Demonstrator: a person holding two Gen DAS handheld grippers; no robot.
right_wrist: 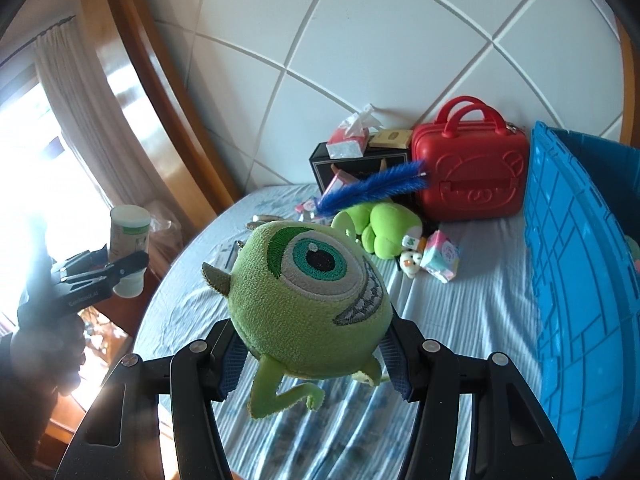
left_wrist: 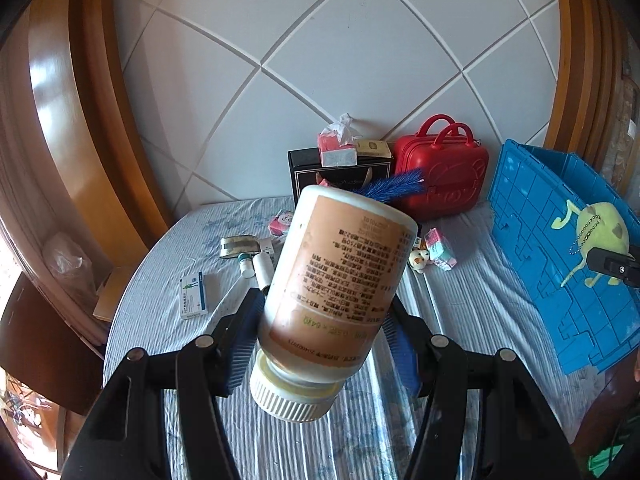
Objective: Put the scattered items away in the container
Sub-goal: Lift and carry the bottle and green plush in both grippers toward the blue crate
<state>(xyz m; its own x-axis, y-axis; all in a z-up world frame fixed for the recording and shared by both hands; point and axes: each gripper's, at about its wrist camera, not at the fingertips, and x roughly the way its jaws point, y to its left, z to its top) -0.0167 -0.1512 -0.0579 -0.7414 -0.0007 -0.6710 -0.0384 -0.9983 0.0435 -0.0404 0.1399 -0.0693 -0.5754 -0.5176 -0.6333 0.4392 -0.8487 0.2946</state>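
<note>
- The bottle [left_wrist: 334, 300] is clamped in the left gripper [left_wrist: 320, 344], lifted clear of the bed [left_wrist: 460, 300]. Its long axis runs along the fingers and tips a little to the right: the ribbed cap [left_wrist: 294, 398] sits back toward the handle, and the flat base points away toward the headboard end.
- The plush [right_wrist: 308, 300], a one-eyed green ball, is squeezed between the pads of the right gripper [right_wrist: 312, 364], also held in the air, eye up and forward, thin legs dangling beneath.
- The crate [left_wrist: 560, 248], blue, stands along the bed's right edge. It lies to the right of both grippers, and that direction is what the coming move turns on, I'd say.
- The right hand is the nearer: in the left view the plush already shows against the crate's wall, while the bottle hangs over the middle of the bed, well apart from the crate. In the right view the left gripper with its bottle shows out past the bed's left edge.
- My guess is that the plush goes in first, and the bottle must swing right over the crate's wall before release.
- Still scattered on the bed: a medicine box [left_wrist: 194, 294] near the left edge, small vials [left_wrist: 254, 266] mid-bed, a pastel box [left_wrist: 440, 250] and a tiny toy [left_wrist: 419, 260] near the crate.
- A blue brush [right_wrist: 372, 192] and a bigger green plush [right_wrist: 380, 228] lie before the red case [right_wrist: 470, 168] at the headboard end.
</note>
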